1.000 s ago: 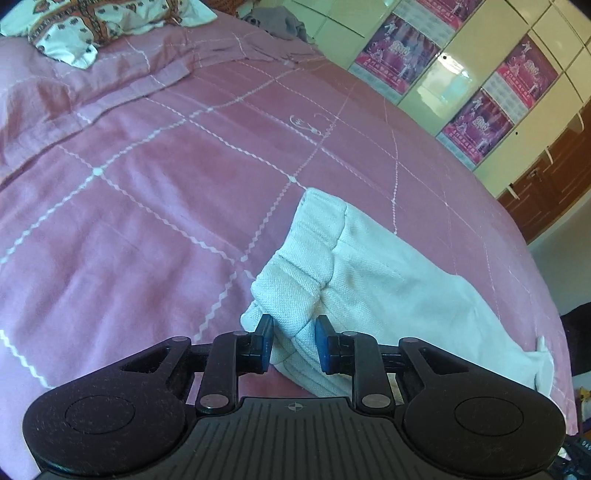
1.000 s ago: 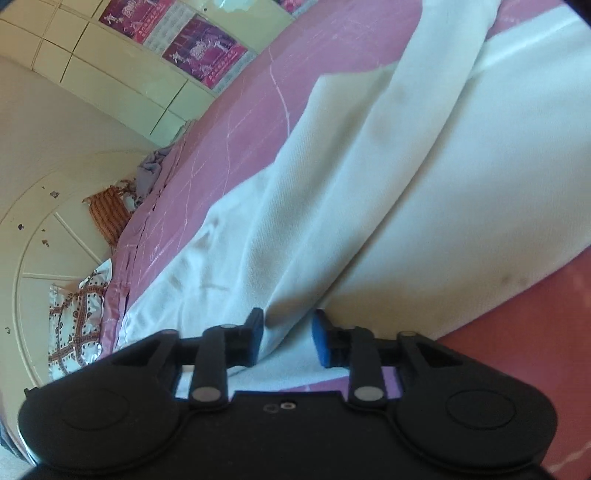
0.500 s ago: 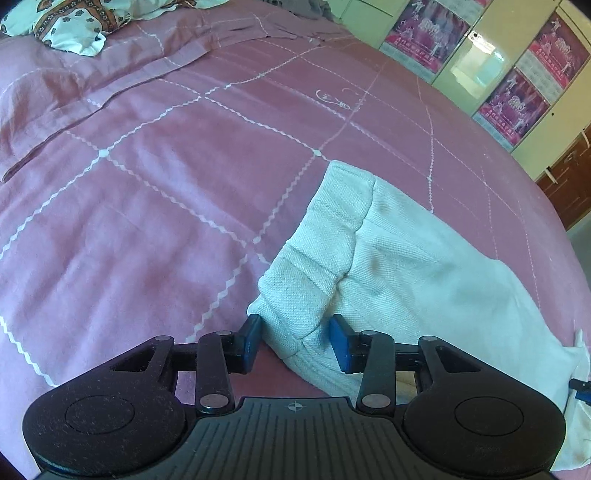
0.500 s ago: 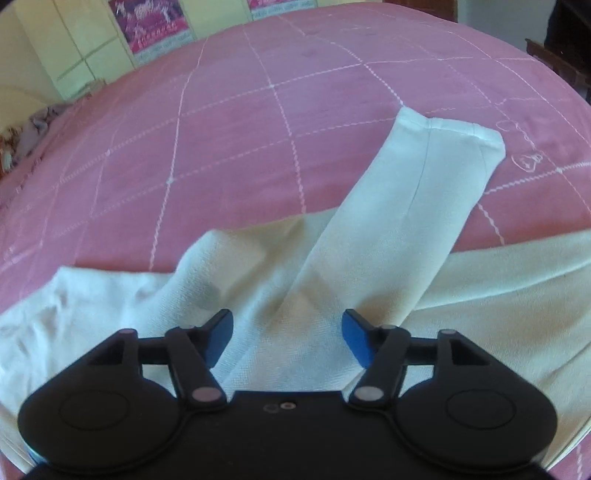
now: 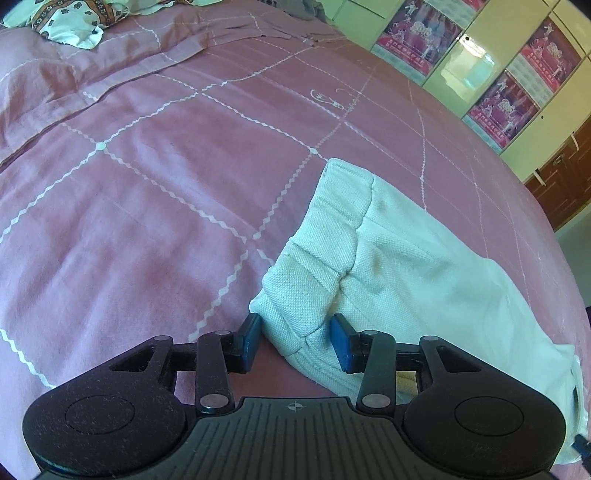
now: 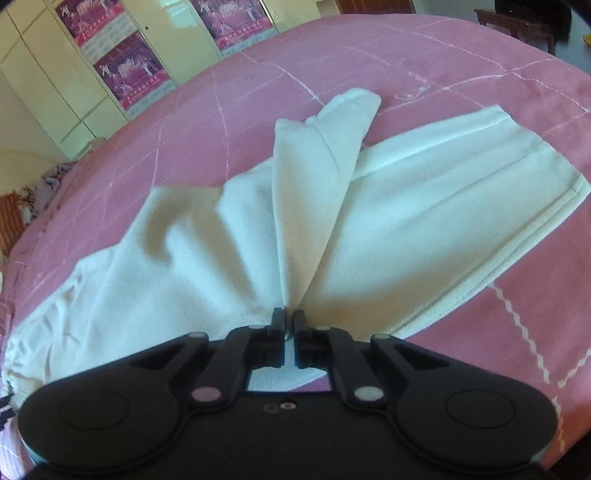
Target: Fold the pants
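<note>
White pants (image 5: 399, 266) lie on a pink bedspread (image 5: 147, 192). In the left wrist view my left gripper (image 5: 295, 339) is open, its blue pads on either side of the near corner of the ribbed waistband, not closed on it. In the right wrist view the pants (image 6: 424, 206) spread across the bed, one leg lifted into a ridge toward the camera. My right gripper (image 6: 289, 321) is shut on the pants, pinching that raised fold of leg fabric at its near end.
A patterned cloth (image 5: 74, 18) lies at the head of the bed. Cream wardrobe doors with pink posters (image 5: 498, 99) stand past the far side of the bed, also in the right wrist view (image 6: 125, 70). A wooden door (image 5: 565, 173) is at the right.
My right gripper was open over the pant leg and has shut on a fold of it, pulling it up. My left gripper has opened wider around the waistband corner.
</note>
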`<control>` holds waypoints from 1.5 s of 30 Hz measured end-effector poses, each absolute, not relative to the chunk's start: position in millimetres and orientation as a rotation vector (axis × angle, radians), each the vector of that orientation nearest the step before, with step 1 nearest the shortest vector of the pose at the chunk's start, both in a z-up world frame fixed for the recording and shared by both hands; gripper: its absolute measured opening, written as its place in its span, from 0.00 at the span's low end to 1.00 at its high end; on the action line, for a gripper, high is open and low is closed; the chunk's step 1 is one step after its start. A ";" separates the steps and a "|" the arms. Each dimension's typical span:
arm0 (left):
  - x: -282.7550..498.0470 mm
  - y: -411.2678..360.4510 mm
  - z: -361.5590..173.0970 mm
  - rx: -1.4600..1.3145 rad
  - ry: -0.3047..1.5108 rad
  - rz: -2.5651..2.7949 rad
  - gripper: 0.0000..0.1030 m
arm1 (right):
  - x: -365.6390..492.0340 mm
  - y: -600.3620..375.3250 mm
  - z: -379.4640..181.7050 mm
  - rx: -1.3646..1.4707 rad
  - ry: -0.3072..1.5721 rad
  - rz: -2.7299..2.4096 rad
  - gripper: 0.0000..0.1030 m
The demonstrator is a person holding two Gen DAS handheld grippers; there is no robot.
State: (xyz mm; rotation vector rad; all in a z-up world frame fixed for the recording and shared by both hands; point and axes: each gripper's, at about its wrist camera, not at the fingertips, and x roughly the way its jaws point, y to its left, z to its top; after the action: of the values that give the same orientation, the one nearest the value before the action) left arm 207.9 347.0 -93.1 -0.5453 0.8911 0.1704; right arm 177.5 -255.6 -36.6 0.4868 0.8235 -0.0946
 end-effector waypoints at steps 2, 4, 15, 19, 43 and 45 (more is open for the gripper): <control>209.7 344.8 -92.0 -0.532 0.897 0.174 0.42 | 176.7 -255.6 -16.4 0.454 0.740 -0.102 0.38; 211.1 343.2 -91.6 -0.524 0.901 0.180 0.42 | 191.9 -254.1 -4.9 0.395 0.726 -0.099 0.45; 214.6 339.7 -89.7 -0.483 0.918 0.190 0.43 | 188.8 -278.5 4.2 0.345 0.750 -0.163 0.03; 215.8 337.2 -89.2 -0.464 0.926 0.191 0.43 | 163.3 -303.7 -22.0 0.449 0.819 -0.215 0.02; 215.6 337.3 -89.9 -0.463 0.934 0.197 0.45 | 140.5 -382.7 -21.0 0.540 0.589 -0.334 0.02; 216.2 337.0 -89.5 -0.462 0.936 0.199 0.45 | 135.3 -407.2 -42.6 0.695 0.643 -0.356 0.02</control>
State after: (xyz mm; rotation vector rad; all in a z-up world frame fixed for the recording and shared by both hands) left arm 216.2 337.0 -89.5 -0.4622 0.9357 0.1994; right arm 135.3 -407.2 -42.6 0.6953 0.6426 -0.3559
